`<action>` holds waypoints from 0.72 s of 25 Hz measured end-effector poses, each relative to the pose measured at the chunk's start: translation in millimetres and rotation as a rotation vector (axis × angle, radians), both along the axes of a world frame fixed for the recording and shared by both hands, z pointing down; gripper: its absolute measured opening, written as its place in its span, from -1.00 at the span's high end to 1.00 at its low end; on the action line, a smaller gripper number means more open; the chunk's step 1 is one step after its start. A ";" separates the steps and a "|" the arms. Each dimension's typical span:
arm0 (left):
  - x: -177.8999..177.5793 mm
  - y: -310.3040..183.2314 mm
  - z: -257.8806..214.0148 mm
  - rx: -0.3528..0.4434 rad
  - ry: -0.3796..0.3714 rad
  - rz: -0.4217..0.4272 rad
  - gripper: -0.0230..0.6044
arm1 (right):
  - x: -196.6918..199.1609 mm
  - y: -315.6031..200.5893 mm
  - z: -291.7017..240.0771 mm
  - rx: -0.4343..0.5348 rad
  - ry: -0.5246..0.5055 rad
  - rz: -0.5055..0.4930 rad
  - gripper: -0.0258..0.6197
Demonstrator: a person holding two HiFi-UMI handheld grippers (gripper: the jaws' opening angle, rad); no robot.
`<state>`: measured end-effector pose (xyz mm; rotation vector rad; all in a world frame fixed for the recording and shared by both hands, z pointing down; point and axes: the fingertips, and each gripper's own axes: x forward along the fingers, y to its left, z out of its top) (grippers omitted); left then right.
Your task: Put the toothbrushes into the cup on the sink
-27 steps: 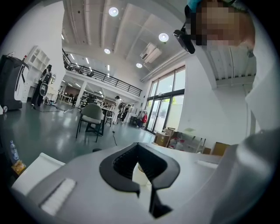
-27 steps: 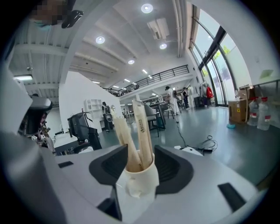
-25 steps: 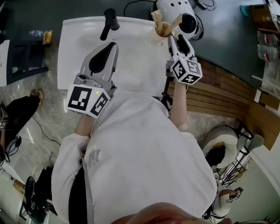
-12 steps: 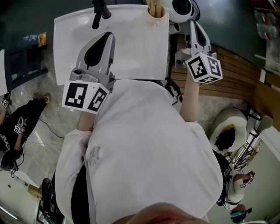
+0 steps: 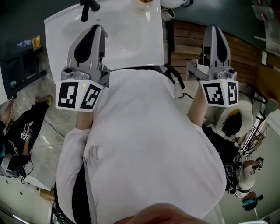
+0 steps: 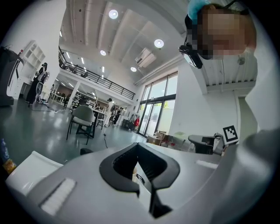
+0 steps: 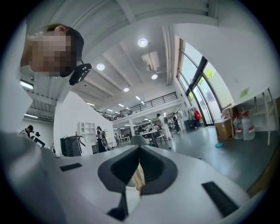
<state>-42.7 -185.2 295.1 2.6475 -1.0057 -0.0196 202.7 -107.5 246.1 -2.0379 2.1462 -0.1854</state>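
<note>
The white sink (image 5: 127,39) lies at the top of the head view, with its black faucet (image 5: 89,5) at the back. The cup (image 5: 144,3) with beige toothbrush ends is cut off by the top edge. My left gripper (image 5: 95,29) hovers over the sink's left part, its jaws shut and empty. My right gripper (image 5: 215,28) is off to the right of the sink, above the wooden slats, also shut with nothing held. Both gripper views face out into the hall over shut jaws, the left gripper (image 6: 142,181) and the right gripper (image 7: 131,183) alike.
A wooden slatted platform (image 5: 188,39) lies right of the sink. A white round appliance (image 5: 175,2) sits behind the cup. A dark bag (image 5: 26,124) and cables lie on the floor at left. A chair (image 6: 83,119) and distant people stand in the hall.
My right gripper left the cup, drew back to the right over the wooden slats, and its jaws closed. The left gripper stayed over the sink. The cup has slid to the view's top edge.
</note>
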 end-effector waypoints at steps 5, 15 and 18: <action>4.9 7.3 -4.6 0.009 0.008 0.016 0.94 | -10.7 29.5 1.2 -0.029 0.011 0.001 0.89; 7.8 16.9 -9.4 0.035 0.001 0.031 0.94 | -10.6 38.6 42.1 -0.226 0.146 0.018 0.89; 3.5 21.1 -8.8 0.032 0.005 0.013 0.94 | -13.0 36.6 39.6 -0.226 0.142 0.000 0.89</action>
